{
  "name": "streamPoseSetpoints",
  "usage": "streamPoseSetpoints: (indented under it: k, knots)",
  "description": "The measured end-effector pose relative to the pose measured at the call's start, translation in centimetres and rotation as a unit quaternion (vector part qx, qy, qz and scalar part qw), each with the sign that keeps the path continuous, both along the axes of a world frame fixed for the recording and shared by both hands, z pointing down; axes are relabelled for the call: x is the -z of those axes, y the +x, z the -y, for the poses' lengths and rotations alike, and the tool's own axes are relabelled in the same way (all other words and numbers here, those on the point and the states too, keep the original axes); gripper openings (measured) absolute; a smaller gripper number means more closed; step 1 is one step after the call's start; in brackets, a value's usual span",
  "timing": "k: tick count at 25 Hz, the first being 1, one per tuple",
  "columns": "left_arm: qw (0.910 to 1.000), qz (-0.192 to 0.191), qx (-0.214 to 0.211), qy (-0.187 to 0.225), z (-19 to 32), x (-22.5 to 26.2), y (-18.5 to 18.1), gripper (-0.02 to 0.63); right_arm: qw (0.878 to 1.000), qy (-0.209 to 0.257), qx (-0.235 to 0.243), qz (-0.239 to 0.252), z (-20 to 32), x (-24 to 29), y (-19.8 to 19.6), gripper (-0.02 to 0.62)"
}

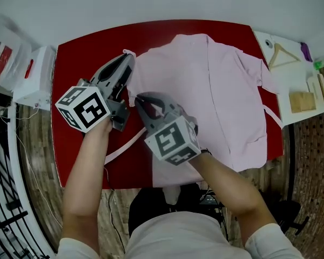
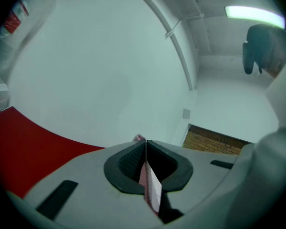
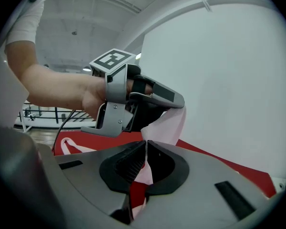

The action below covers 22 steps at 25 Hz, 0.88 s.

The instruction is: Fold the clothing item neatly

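Observation:
A pale pink shirt [image 1: 205,90] lies spread on the red table [image 1: 81,53], with its left edge lifted. My left gripper [image 1: 127,61] is shut on that raised edge near the top left corner, and a small pink tip pokes out past the jaws. In the left gripper view the jaws [image 2: 146,146] are pressed together with a fold of pink cloth [image 2: 151,187] between them. My right gripper [image 1: 139,99] is shut on the same edge a little nearer to me. In the right gripper view the pink cloth [image 3: 170,124] runs from its shut jaws [image 3: 146,146] up to the left gripper [image 3: 133,99].
A loose pink strap [image 1: 127,143] trails over the red table's near left part. A white side table at the right holds a wooden hanger [image 1: 282,55] and wooden blocks [image 1: 302,100]. A white box [image 1: 38,77] stands at the left. A dark stool [image 1: 151,204] sits below the table's front edge.

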<state>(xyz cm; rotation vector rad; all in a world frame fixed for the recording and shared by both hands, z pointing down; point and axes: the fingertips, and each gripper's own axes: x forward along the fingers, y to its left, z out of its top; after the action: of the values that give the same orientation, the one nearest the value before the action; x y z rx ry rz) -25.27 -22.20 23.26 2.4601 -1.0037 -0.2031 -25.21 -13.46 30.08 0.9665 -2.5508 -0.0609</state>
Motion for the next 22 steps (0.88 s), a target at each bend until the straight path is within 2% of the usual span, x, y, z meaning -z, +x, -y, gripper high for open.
streamPoseSetpoints:
  k: [12,17,22]
  knots:
    - [0.9944,0.058,-0.088,-0.006,-0.2,-1.8,16.0,0.015,0.997,-0.03,-0.071,0.028,0.3,-1.6,12.5,0.023]
    - [0.9897,0.086,-0.11,-0.033,-0.2,-5.8,21.9,0.015,0.991,-0.077,-0.107,0.035,0.1,-4.9,17.7,0.023]
    - [0.9841,0.118,-0.119,-0.06,0.0,-11.0,25.9,0.015,0.978,-0.129,-0.153,0.055,0.3,-9.2,22.1,0.023]
